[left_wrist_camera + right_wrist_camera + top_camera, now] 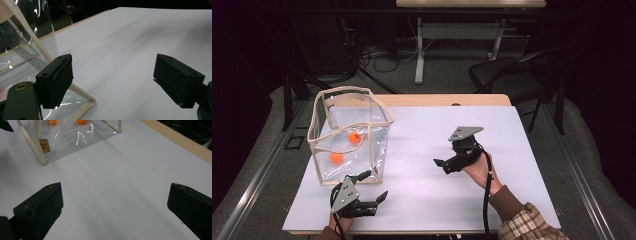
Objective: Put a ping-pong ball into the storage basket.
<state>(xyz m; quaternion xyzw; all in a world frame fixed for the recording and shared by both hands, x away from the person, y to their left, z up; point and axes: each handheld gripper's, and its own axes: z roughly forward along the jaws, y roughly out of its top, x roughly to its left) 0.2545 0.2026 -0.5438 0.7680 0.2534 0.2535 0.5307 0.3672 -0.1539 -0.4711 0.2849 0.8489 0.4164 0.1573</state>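
While the clear plastic bag with cream fabric trim (349,135) is standing upright on the left part of the white counter (427,150), the left gripper (368,190) is sitting just in front of its near right corner, with its jaws spread wide and gripping nothing. In the left gripper view that trimmed bottom corner of the bag (85,103) is lying just beside the left jaw, partly behind it, while the other jaw is standing well off over bare counter (120,50). Two small orange balls (345,148) are resting inside the bag on its floor, a little apart from each other. The right gripper (441,165) is hovering near the counter's middle, well apart from the bag, its jaws also gaping wide and empty, pointing left toward the bag (70,137). A hand in a plaid sleeve (527,222) is holding that gripper from the lower right, with the black cable trailing back along the forearm. Beyond the counter's wooden far edge, a dark chair (507,75), a table leg and tangled cables are lying in a dim room.
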